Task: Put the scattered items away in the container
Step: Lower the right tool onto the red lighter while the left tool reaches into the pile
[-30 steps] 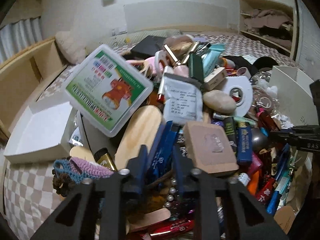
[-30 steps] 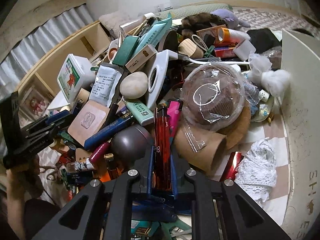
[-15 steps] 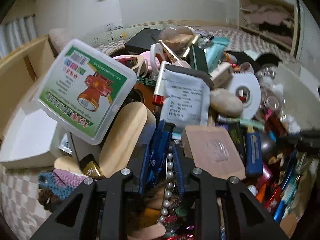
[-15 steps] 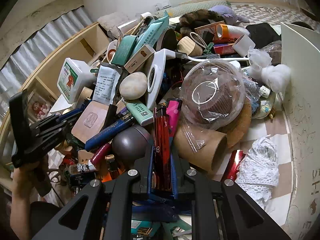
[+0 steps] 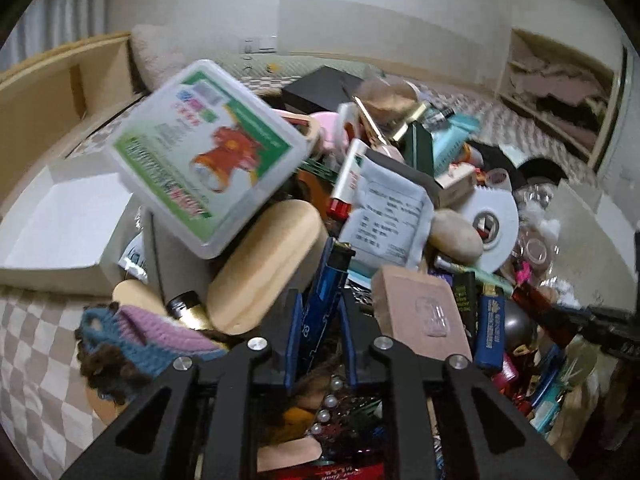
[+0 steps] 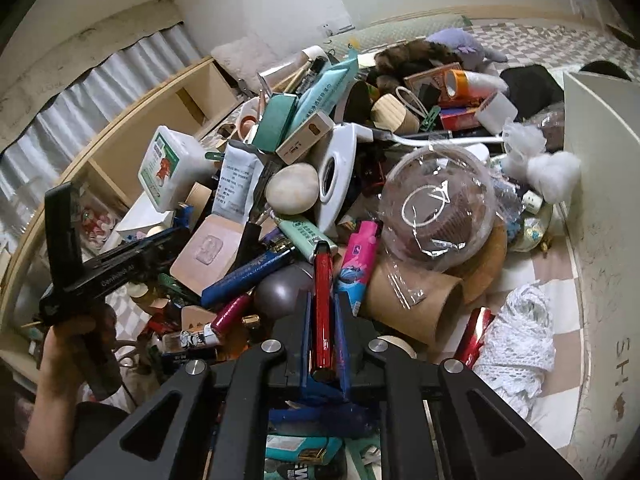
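Checkered bedding is lying under a big pile [image 6: 360, 184], so nearly everything is waiting. Left gripper [image 5: 320, 320] is closing on a blue lighter [image 5: 320, 300]; right gripper [image 6: 322, 320] is closing on a red lighter [image 6: 322, 300].

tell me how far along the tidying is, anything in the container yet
Nothing visibly done: the white box at the left looks bare inside. In hand: the left gripper is closing on a blue lighter, and the right gripper pinches a red lighter. Left: nearly the whole heap, including the flashlight case, tape roll, smooth stone and clear plastic dome.
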